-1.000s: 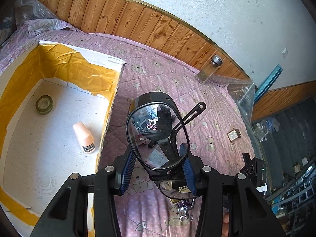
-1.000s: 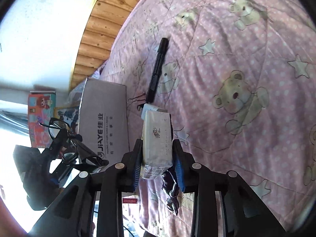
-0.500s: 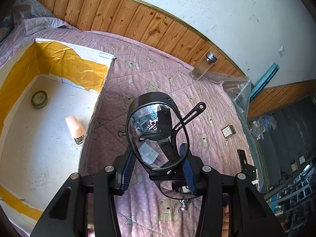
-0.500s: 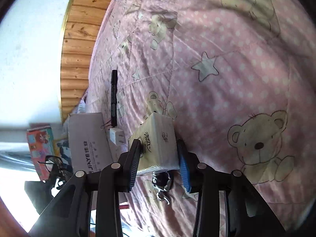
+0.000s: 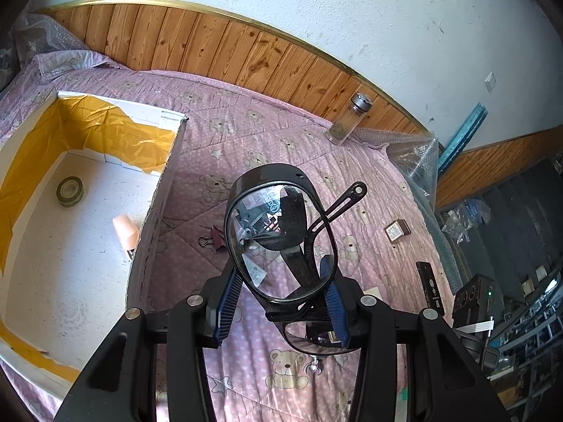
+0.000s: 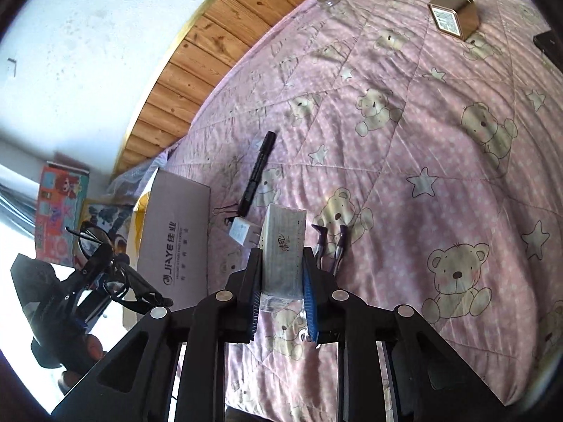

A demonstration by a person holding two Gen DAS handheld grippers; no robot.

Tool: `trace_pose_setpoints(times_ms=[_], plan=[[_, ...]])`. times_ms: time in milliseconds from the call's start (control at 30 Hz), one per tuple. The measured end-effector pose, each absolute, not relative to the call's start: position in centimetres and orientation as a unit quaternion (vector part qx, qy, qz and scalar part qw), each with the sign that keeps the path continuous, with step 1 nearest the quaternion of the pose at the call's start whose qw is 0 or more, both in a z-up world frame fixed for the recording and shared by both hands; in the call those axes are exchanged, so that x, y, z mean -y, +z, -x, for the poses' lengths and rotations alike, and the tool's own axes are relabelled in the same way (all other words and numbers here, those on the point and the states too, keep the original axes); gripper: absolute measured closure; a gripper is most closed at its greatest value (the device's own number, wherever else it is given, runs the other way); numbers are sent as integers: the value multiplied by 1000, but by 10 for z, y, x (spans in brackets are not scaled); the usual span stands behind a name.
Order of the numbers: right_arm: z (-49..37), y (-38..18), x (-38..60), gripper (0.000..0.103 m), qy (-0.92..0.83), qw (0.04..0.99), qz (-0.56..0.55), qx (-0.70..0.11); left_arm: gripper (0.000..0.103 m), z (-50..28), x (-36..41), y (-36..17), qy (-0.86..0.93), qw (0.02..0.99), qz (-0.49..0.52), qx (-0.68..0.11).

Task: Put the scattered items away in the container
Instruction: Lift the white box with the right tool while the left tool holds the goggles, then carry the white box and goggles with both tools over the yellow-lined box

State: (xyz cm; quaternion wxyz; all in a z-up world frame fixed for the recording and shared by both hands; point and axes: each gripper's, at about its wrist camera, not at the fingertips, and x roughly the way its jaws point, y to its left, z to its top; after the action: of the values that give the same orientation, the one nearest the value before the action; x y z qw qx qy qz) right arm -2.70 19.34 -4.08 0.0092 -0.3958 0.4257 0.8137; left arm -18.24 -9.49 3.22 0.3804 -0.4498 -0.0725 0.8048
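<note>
A: Left wrist view first?
B: The left claw (image 5: 281, 302) clamps the glasses (image 5: 279, 242) above the bed (image 5: 274, 147), just right of the box (image 5: 155, 197). Carrying step; next it must swing left over the rim and release.

A: And the right wrist view?
B: The right claw (image 6: 282, 295) grips a tissue pack (image 6: 283, 249) over the quilt, the box lying to its left. It needs the same trip.

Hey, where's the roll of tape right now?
In the left wrist view, the roll of tape lies on the floor of the box, far left, near its yellow-lined back wall, beyond the peach stapler.
</note>
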Motion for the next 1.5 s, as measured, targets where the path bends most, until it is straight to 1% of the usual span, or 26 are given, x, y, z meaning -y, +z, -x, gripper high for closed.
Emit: trace_pose_setpoints(times_ms=[333,567,733,900,1500], plan=[[5,-23,-183,81,824,8,388,-412,57,148,91,35,803,396,442,49],[-8,1,-163,81,850,12,382,-362,57,117,86,23,787,421,450,35],[-10,23,-139,81,871,5,375,-318,57,104,89,24,782,433,447,33],[-8,38,-117,81,885,-6,369,-284,57,105,104,29,786,433,440,46],[10,72,-77,81,907,-35,355,-225,57,126,154,37,806,402,425,92]])
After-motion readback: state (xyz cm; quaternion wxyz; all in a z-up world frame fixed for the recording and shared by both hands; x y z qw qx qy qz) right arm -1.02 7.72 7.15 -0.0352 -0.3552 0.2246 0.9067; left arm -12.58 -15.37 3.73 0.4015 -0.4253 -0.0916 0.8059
